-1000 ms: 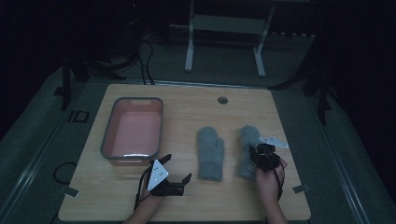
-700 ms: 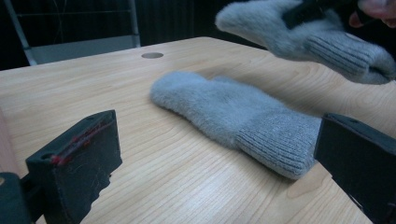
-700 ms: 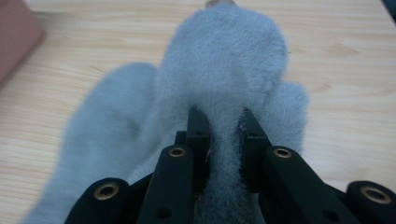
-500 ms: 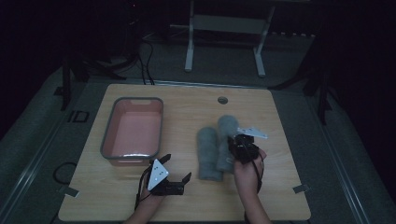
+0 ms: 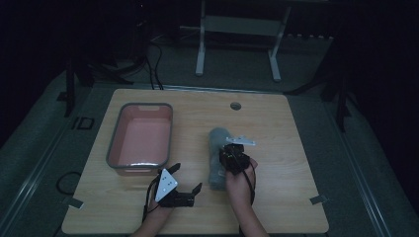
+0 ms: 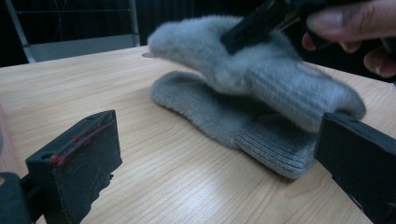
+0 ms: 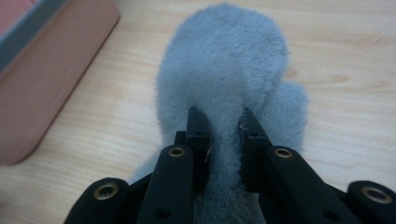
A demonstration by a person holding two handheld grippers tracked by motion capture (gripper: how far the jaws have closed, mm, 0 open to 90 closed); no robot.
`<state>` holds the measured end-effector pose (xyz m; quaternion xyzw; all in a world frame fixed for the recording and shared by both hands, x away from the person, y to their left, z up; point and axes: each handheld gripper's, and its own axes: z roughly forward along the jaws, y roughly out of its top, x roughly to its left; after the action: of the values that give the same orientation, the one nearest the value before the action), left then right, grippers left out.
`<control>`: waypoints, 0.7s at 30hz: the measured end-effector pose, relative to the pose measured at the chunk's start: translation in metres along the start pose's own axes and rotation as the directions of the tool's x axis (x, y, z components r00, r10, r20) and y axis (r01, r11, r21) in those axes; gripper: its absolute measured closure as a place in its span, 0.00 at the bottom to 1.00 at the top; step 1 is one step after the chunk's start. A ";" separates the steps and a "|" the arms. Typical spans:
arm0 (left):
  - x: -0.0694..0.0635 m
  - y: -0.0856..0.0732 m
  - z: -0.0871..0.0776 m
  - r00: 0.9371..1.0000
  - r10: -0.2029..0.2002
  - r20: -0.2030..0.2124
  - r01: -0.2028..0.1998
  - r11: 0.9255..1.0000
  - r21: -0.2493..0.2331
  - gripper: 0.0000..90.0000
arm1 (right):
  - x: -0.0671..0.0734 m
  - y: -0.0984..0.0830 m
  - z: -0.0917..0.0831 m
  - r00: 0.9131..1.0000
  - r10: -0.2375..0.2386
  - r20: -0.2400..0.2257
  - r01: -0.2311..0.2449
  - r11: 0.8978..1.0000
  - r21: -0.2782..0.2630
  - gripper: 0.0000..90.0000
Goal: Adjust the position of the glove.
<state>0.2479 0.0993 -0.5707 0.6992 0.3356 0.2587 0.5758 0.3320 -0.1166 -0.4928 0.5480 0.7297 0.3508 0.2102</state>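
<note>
Centrally, table (image 5: 291, 148) bore a pink bin (image 5: 143, 136) at left. Two grey mittens lay right of it: lower mitten (image 6: 224, 116) flat on the wood, upper mitten (image 7: 224, 70) across its top, pinched between the right gripper's (image 7: 223, 126) jaws. Left gripper (image 5: 184, 183) rested near the bin, jaws spread wide, holding nothing.

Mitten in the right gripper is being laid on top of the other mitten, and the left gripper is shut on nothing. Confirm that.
Not quite: the left gripper is open, its jaws wide apart in the left gripper view. The right gripper does hold one mitten over the other mitten.
</note>
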 end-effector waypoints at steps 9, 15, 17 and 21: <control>-0.001 0.000 0.000 1.000 0.003 0.000 -0.003 1.000 0.000 0.01 | -0.002 -0.013 0.020 1.000 -0.010 0.022 0.008 0.999 0.053 0.82; 0.000 0.000 0.000 1.000 -0.003 0.008 0.003 1.000 0.003 0.01 | -0.005 -0.017 0.030 1.000 -0.013 -0.022 0.015 0.996 0.087 0.68; 0.000 0.000 0.000 1.000 -0.004 0.008 0.004 1.000 0.004 0.01 | -0.005 -0.017 0.032 0.999 -0.040 -0.034 0.043 0.995 0.095 0.61; 0.000 0.000 0.000 1.000 -0.006 0.007 0.006 1.000 0.005 0.01 | -0.005 -0.017 0.032 0.993 -0.094 -0.070 0.100 0.991 0.094 0.51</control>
<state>0.2481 0.0989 -0.5706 0.7005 0.3363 0.2538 0.5761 0.3452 -0.1149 -0.5271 0.5098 0.7781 0.3219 0.1761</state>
